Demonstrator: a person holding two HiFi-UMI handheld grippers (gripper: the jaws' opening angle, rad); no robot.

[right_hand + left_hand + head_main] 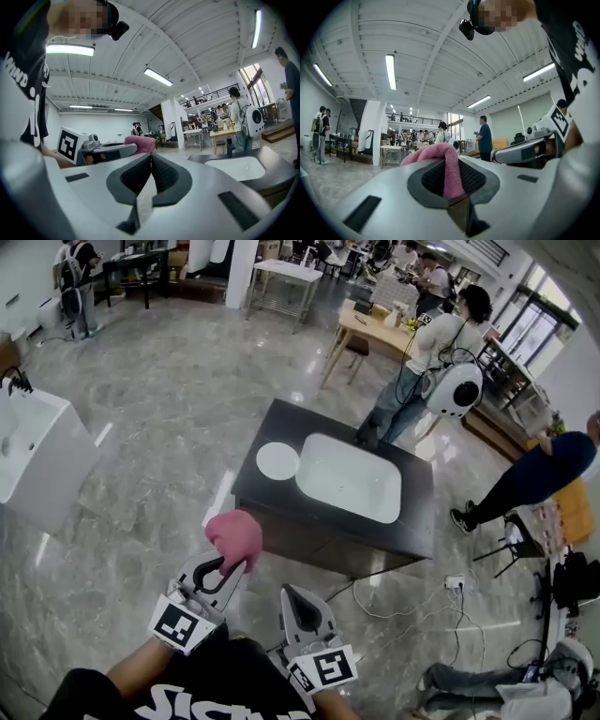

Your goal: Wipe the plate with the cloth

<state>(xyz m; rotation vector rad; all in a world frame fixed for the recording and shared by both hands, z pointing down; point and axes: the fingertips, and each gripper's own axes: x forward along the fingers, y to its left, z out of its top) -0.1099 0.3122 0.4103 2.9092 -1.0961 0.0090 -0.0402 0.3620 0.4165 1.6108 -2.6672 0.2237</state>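
My left gripper (pixel 228 565) is shut on a pink cloth (pixel 235 536), which bunches out past its tips; the same cloth (pixel 442 161) fills the jaws in the left gripper view. Beside it, my right gripper (pixel 296 599) is shut with nothing in it, its pads (pixel 140 173) meeting in the right gripper view, where the cloth (pixel 140 143) shows to the left. Both grippers hang over the floor, short of a dark table (pixel 272 486). On that table lies a small round white plate (pixel 277 461), left of a white sink basin (pixel 349 477).
A white cabinet (pixel 33 456) stands at the left. A person with a white backpack (pixel 441 352) stands behind the table, another (pixel 525 474) to its right. Cables and a power strip (pixel 454 582) lie on the marble floor by the table's near right corner.
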